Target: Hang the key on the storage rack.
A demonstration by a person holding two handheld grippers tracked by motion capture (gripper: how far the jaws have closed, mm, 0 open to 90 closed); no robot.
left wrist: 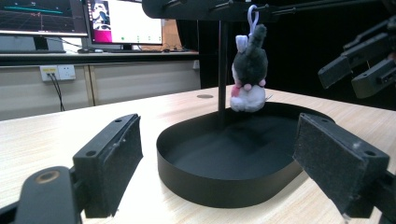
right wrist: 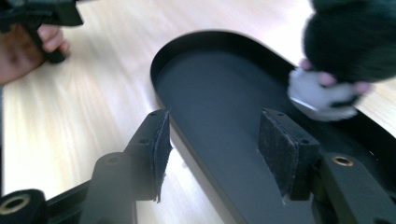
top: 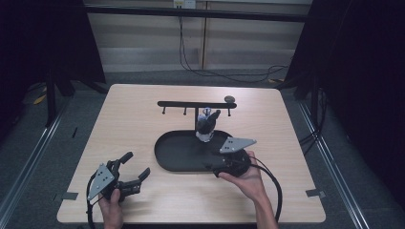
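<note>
Here, right gripper (right wrist: 212, 140) fingers (right wrist: 156, 149) apart, straddling tray (right wrist: 196, 39) rim

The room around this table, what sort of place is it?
Probably a lab or recording studio: computer monitors on a bench, black curtains beside the table, and a loose cable down the wall.

We see the high view evenly lit from above on the pale table (top: 143, 119), while the surroundings fall into near black and the picture is soft and low in detail. In the left gripper view, bright monitors (left wrist: 121, 21) glow at the back and the near jaws are slightly soft. The right gripper view is smeared, the plush toy (right wrist: 345, 60) blurred, with glare on the wood.
</note>
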